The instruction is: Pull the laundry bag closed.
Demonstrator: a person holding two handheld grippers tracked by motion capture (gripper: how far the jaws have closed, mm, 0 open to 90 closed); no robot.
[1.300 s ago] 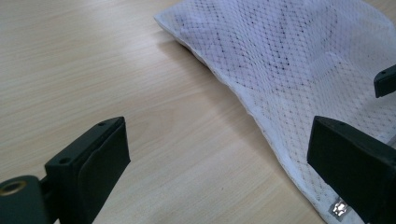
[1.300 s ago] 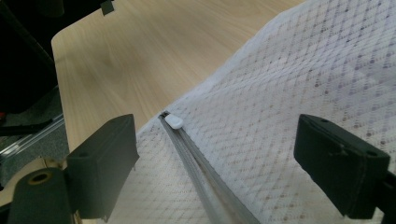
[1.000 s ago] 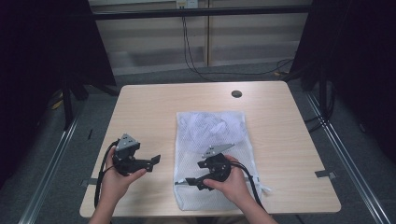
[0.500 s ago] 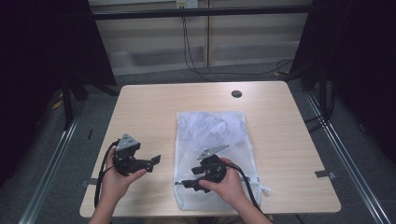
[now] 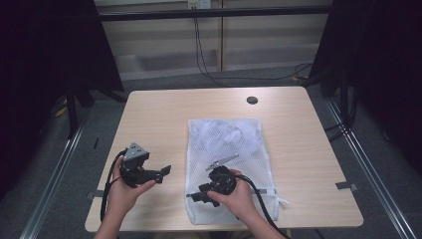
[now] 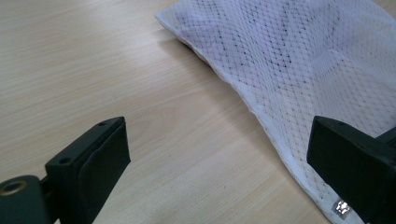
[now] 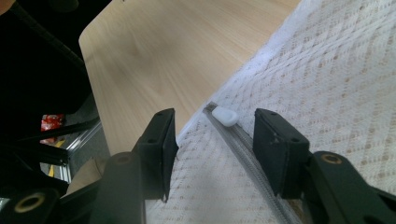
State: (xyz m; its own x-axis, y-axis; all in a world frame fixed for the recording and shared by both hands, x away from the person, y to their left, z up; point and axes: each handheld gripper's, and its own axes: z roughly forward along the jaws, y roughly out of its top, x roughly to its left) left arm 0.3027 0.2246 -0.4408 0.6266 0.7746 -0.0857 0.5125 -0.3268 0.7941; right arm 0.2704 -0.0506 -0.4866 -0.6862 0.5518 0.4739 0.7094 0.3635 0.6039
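Note:
A white mesh laundry bag [image 5: 226, 149] lies flat on the middle of the wooden table [image 5: 164, 114], with something white bunched inside its far end. My right gripper [image 5: 196, 195] hovers low over the bag's near left corner. In the right gripper view it [image 7: 215, 149] stands open, its jaws on either side of the bag's grey zipper [image 7: 252, 154] and the small white zipper pull [image 7: 225, 115]. My left gripper [image 5: 165, 171] is held just left of the bag. It [image 6: 219, 158] is open wide over bare wood, and the mesh bag's edge [image 6: 303, 56] runs toward its right jaw.
A dark round grommet [image 5: 252, 99] sits in the tabletop near the far edge. Cables trail from both grippers off the table's near edge. Metal floor rails [image 5: 370, 164] run along both sides of the table. A red scrap [image 7: 50, 122] lies on the floor.
My right gripper has shifted left and nearer to me, onto the bag's near left corner. The left gripper and the bag have stayed put.

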